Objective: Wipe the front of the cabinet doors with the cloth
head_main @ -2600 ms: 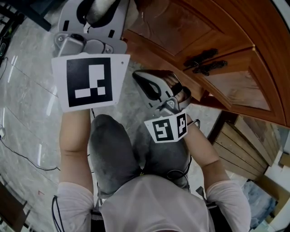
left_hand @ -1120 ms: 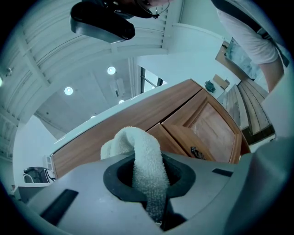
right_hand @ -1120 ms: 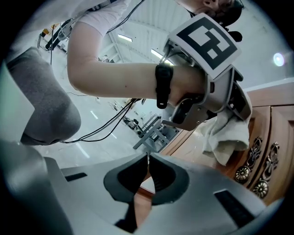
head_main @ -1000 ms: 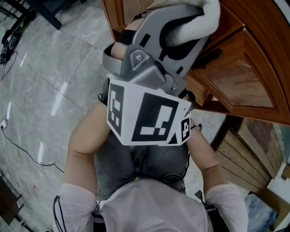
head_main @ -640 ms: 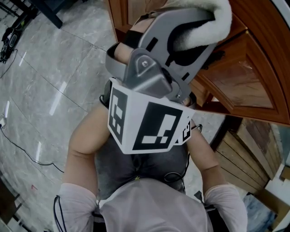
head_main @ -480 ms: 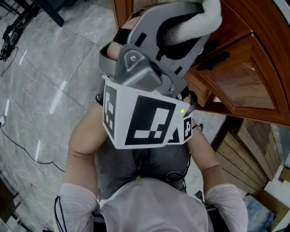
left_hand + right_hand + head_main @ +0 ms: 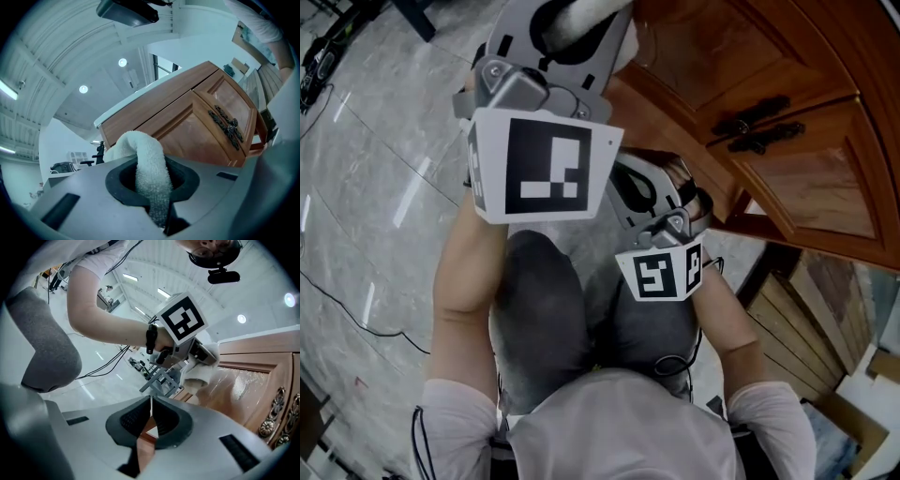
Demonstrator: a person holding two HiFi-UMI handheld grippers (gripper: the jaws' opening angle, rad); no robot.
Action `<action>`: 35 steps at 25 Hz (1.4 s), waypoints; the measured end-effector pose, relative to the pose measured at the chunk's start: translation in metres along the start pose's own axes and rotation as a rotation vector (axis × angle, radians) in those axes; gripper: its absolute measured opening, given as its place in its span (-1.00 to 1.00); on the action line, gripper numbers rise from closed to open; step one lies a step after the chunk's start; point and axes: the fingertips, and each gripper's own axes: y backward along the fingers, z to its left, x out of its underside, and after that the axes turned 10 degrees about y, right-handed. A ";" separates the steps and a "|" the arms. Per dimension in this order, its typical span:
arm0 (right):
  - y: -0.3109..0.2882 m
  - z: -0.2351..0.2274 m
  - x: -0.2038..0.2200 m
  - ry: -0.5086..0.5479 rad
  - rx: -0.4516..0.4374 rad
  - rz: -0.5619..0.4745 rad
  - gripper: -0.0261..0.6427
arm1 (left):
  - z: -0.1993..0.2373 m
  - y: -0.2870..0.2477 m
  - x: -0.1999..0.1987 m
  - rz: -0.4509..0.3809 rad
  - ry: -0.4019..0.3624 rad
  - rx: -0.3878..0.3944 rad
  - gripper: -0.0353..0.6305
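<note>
My left gripper [image 7: 574, 21] is raised at the top of the head view and is shut on a white fluffy cloth [image 7: 584, 11]. In the left gripper view the cloth [image 7: 149, 174] runs up between the jaws and folds over towards the wooden cabinet door [image 7: 187, 126], whose dark metal handles [image 7: 226, 127] lie to the right. The right gripper view shows the cloth [image 7: 199, 374] touching the glossy door [image 7: 246, 387]. My right gripper [image 7: 151, 420] is shut and empty; it sits lower, beside my knees [image 7: 642, 192].
The cabinet [image 7: 787, 84] fills the upper right, with handles [image 7: 757, 122] where two doors meet. Grey marble floor [image 7: 384, 141] with a thin cable [image 7: 356, 314] lies to the left. Wooden slats [image 7: 787, 300] lean at the lower right. A person's grey-clad knees [image 7: 534, 309] are below.
The left gripper with the cloth has swung left and up, away from the handles, onto the left door panel. The right gripper, hidden behind it before, shows again.
</note>
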 end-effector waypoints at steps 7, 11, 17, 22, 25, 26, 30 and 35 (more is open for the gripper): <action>-0.003 -0.001 0.007 -0.006 0.003 0.031 -0.80 | 0.013 -0.002 0.017 0.021 0.028 -0.014 -0.67; -0.008 0.000 0.011 -0.039 0.000 0.034 -0.80 | 0.009 -0.001 0.026 0.030 0.040 -0.006 -0.67; -0.019 0.009 0.017 -0.103 -0.026 0.018 -0.80 | 0.004 0.006 0.053 0.055 0.066 -0.008 -0.67; -0.027 0.014 0.036 -0.361 -0.065 0.016 -0.80 | -0.010 0.019 0.086 0.046 0.104 0.014 -0.67; -0.020 0.011 0.044 -0.643 -0.050 -0.009 -0.80 | -0.025 0.040 0.100 0.094 0.140 0.072 -0.67; -0.013 0.023 0.046 -0.692 -0.113 0.018 -0.81 | -0.025 0.054 0.099 0.109 0.177 0.063 -0.67; 0.011 0.058 0.031 -0.645 -0.338 0.184 -0.81 | -0.007 0.084 0.097 0.174 0.357 -0.039 -0.67; 0.036 0.089 0.021 -0.622 -0.410 0.337 -0.81 | 0.007 0.119 0.083 0.364 0.381 -0.117 -0.68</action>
